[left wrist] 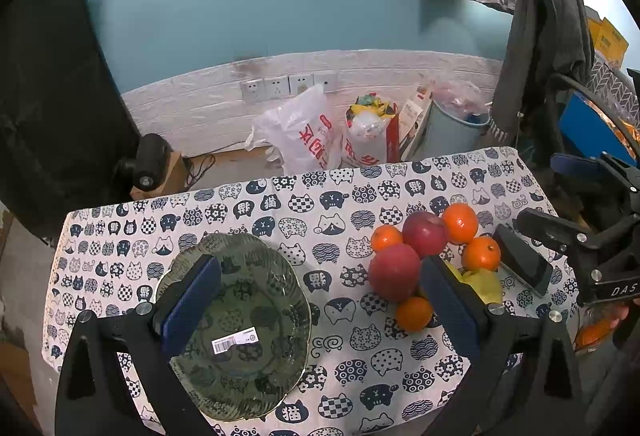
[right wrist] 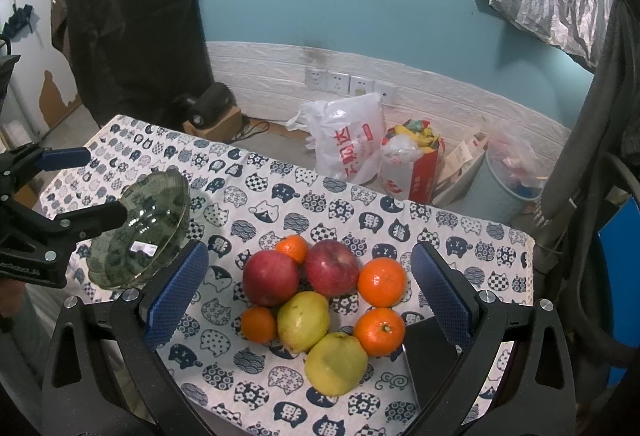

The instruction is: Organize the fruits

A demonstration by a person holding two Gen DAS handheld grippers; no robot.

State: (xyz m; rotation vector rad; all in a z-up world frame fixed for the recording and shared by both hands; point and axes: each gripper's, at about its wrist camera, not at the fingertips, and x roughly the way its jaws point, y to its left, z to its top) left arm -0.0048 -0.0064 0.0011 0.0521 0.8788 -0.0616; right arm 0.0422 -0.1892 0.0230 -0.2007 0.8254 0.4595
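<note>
The fruit sits in 1 tight cluster on the cat-print tablecloth [right wrist: 280,208]: 2 red apples [right wrist: 271,278] side by side at the back, 2 yellow-green pears [right wrist: 303,321] in front, and 4 oranges [right wrist: 382,281] tucked around the edges, all touching their neighbours. Left of the cluster and apart from it lies a clear glass plate [left wrist: 288,288] with a white barcode sticker [left wrist: 234,340] at its centre.

The right gripper [right wrist: 308,300] hovers over the fruit, jaws spread wide to either side of the cluster, holding nothing. The left gripper [left wrist: 320,312] hangs above the plate, jaws equally wide and empty; its left finger [left wrist: 192,312] covers part of the plate, its right finger [left wrist: 450,308] hides most of the pears in that view.

Beyond the table's far edge stand a white plastic bag [right wrist: 348,140], a stuffed red bag [right wrist: 412,164] and a pale bin [right wrist: 500,192], its right side cut off by hanging dark clothing [right wrist: 596,116].
</note>
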